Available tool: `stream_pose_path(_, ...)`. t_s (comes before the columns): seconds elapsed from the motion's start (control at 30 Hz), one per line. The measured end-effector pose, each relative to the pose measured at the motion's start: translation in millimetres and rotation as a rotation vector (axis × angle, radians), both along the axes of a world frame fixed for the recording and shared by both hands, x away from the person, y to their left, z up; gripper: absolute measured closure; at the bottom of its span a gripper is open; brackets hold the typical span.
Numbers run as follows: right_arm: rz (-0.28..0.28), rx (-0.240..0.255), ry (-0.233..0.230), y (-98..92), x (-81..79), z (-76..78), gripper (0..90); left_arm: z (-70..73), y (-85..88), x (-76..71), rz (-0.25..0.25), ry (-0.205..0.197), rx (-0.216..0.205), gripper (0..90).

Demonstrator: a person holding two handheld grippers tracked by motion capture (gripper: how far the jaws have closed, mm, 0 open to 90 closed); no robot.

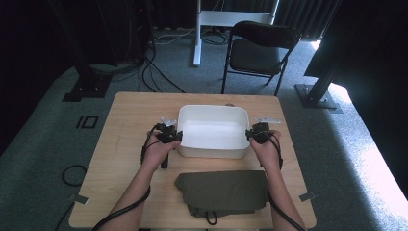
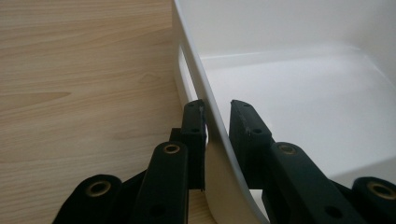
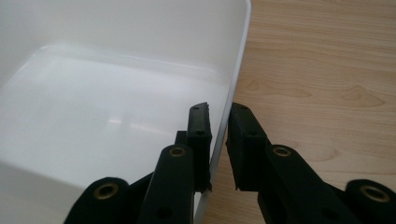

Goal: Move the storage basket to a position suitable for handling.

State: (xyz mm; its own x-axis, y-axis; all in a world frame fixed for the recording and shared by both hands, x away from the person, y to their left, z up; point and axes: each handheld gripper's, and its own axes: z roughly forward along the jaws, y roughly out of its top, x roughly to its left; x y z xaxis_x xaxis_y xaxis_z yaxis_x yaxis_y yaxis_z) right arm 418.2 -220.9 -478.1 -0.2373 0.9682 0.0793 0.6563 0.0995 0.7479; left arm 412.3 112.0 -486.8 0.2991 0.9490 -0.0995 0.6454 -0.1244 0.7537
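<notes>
While each tool straddles one short wall of the white bin (image 1: 213, 131), the pair frames it from both ends, which looks like a two-handed hold meant to lift or slide it level. Seen from the left gripper view, the left tool (image 2: 217, 121) has one jaw outside the bin's rim and one inside; the outer jaw lies against the wall while a thin gap shows at the inner one, so the jaws are nearly pressed together on the rim rather than spread. From the right gripper view, the right tool (image 3: 218, 122) stands the same way on the opposite rim, inner jaw on the wall, a sliver of space at the outer jaw. Gripping opposite ends would keep the empty bin from tipping, I judge. Behind both tools, toward the person, a folded olive garment (image 1: 223, 191) lies on the tabletop (image 1: 125, 120), near the bin and apart from it. That light wood tabletop stands on grey carpet; beyond the tools a black folding chair (image 1: 260, 48), a white stand and loose cables sit before dark curtains.
</notes>
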Motion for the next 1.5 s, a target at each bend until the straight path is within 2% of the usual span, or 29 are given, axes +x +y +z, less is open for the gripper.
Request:
stream_pose_path(0.4, -0.019, -0.02, -0.012, -20.6, 13.3, -0.8, 80.5, 1.7, -24.6, 13.7, 0.0, 0.011, 0.015, 77.5)
stream_pose_path(0.7, -0.023, -0.006, -0.015, -24.3, 18.4, -1.4, 80.3, 2.2, -27.3, 20.8, -0.002, 0.013, 0.02, 77.6)
stream_pose_path(0.8, -0.023, -0.004, -0.016, -24.7, 18.7, -1.6, 80.2, 2.0, -27.3, 20.7, -0.013, 0.007, 0.032, 77.3)
stream_pose_path(1.1, -0.014, -0.005, -0.012, -25.0, 17.6, -1.0, 78.2, 0.8, -22.7, 20.8, -0.046, -0.007, 0.02, 74.9)
stream_pose_path(1.13, -0.008, -0.001, -0.022, -24.9, 16.9, -0.3, 74.0, 0.7, -22.5, 20.6, -0.054, -0.011, 0.026, 74.2)
stream_pose_path(1.17, -0.008, -0.001, -0.022, -24.9, 16.9, -0.3, 74.0, 0.9, -22.0, 20.5, -0.059, -0.011, 0.025, 74.2)
stream_pose_path(1.2, 0.005, -0.002, -0.04, -24.2, 16.6, 1.2, 68.3, 2.3, -20.4, 20.6, -0.086, -0.012, 0.022, 71.5)
stream_pose_path(1.3, 0.007, -0.003, -0.051, -23.1, 16.2, 3.8, 63.2, 4.7, -18.0, 20.5, -0.11, -0.025, 0.017, 63.9)
stream_pose_path(1.33, 0.01, -0.012, -0.071, -22.4, 15.8, 6.8, 57.2, 7.5, -16.1, 19.9, -0.134, -0.034, 0.001, 60.9)
stream_pose_path(1.37, 0.01, -0.012, -0.071, -22.4, 15.8, 6.8, 57.2, 7.5, -16.1, 19.9, -0.134, -0.034, 0.001, 60.9)
stream_pose_path(1.4, 0.019, -0.01, -0.091, -22.0, 14.9, 9.2, 51.9, 11.4, -13.8, 18.9, -0.153, -0.055, -0.002, 56.9)
stream_pose_path(1.43, 0.019, -0.01, -0.091, -22.0, 14.9, 9.2, 51.9, 11.4, -13.8, 18.9, -0.153, -0.055, -0.002, 53.8)
stream_pose_path(1.47, 0.045, 0.017, -0.111, -21.7, 13.9, 10.9, 44.1, 15.2, -11.6, 17.5, -0.171, -0.066, -0.013, 53.8)
stream_pose_path(1.5, 0.045, 0.017, -0.111, -21.7, 13.9, 10.9, 44.1, 15.2, -11.6, 17.5, -0.171, -0.066, -0.013, 52.5)
